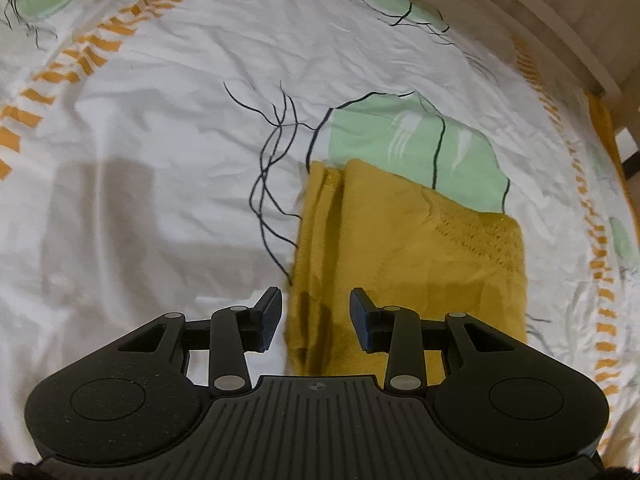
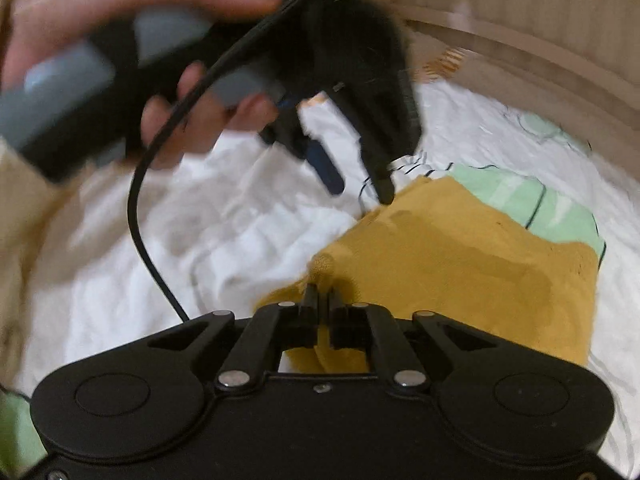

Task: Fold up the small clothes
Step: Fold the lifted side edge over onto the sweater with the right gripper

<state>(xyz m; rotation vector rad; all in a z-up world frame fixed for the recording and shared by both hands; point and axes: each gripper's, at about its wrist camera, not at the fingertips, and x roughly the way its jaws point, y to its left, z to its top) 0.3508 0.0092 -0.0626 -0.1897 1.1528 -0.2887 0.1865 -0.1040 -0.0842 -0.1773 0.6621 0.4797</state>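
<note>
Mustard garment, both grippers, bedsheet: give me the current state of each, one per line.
Mustard garment: folded over, lying flat on the sheet, near corner pinched.
Right gripper: shut on the mustard garment's corner.
Left gripper: open, poised over the garment's edge, gripping nothing.
Hand: wrapped around the left gripper's handle.
Bedsheet: spread out, wrinkled.

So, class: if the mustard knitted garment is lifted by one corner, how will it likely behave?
The mustard knitted garment will probably droop and unfold, since it lies in soft layers on the bedsheet. It looks light, as the right gripper, jaws shut, pinches up only a small ridge. Its openwork knit may snag or stretch.
</note>
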